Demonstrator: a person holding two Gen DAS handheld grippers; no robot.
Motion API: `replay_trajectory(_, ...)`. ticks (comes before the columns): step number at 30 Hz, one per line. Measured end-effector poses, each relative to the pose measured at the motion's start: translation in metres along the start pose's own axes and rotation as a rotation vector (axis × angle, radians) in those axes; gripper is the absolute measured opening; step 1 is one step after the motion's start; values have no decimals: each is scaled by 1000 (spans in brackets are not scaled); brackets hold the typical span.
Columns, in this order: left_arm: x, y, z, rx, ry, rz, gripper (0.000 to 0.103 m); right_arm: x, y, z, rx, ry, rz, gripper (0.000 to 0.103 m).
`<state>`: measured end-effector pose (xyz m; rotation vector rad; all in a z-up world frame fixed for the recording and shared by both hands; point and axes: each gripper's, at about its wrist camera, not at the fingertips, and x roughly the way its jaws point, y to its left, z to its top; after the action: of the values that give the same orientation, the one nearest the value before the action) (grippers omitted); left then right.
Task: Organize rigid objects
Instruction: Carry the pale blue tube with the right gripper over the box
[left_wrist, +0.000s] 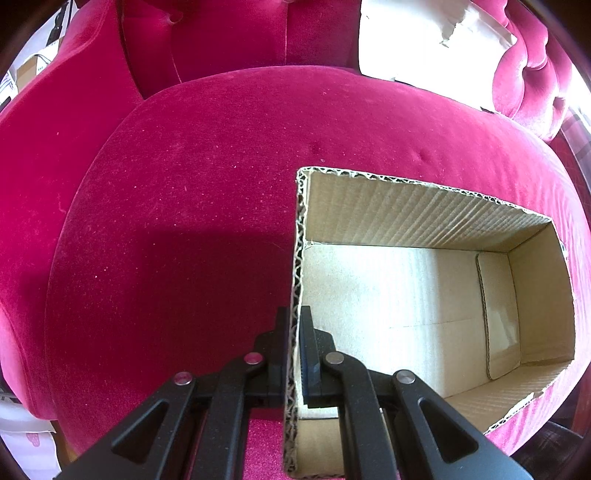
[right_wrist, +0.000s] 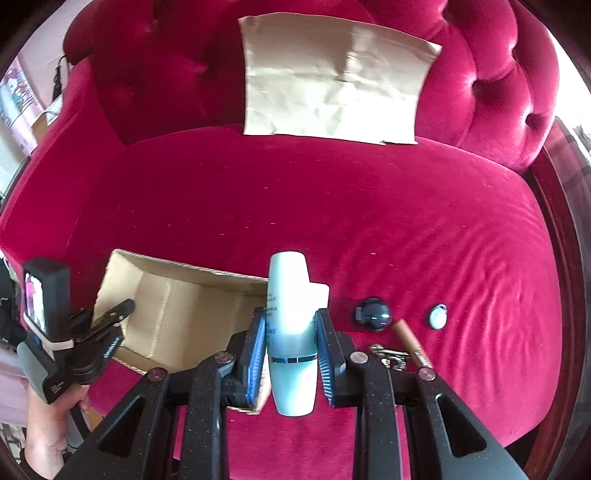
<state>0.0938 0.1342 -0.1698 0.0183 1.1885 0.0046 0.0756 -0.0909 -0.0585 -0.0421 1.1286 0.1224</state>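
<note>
Cardboard box (left_wrist: 424, 291) wall sits pinched in my left jaws on the red sofa (left_wrist: 207, 177); my right jaws clamp a pale blue bottle (right_wrist: 291, 332), seemingly above the sofa beside the box.

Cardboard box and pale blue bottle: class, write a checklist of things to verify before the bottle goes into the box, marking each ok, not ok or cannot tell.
1. Right gripper clamps the bottle on both sides: ok.
2. Left gripper pinches the box wall, steadying it: ok.
3. Box interior free of items: ok.
4. Bottle positioned over the box opening: not ok, it is at the box's right end.
5. Bottle cap closed: cannot tell.
6. Dark round object, small disc and brown stick lie apart from the box: ok.
</note>
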Motion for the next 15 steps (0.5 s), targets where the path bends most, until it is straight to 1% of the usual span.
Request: replay_trajectory(15, 2, 3, 0, 0, 0, -5, 4, 13, 51, -2, -71, 14, 62, 27)
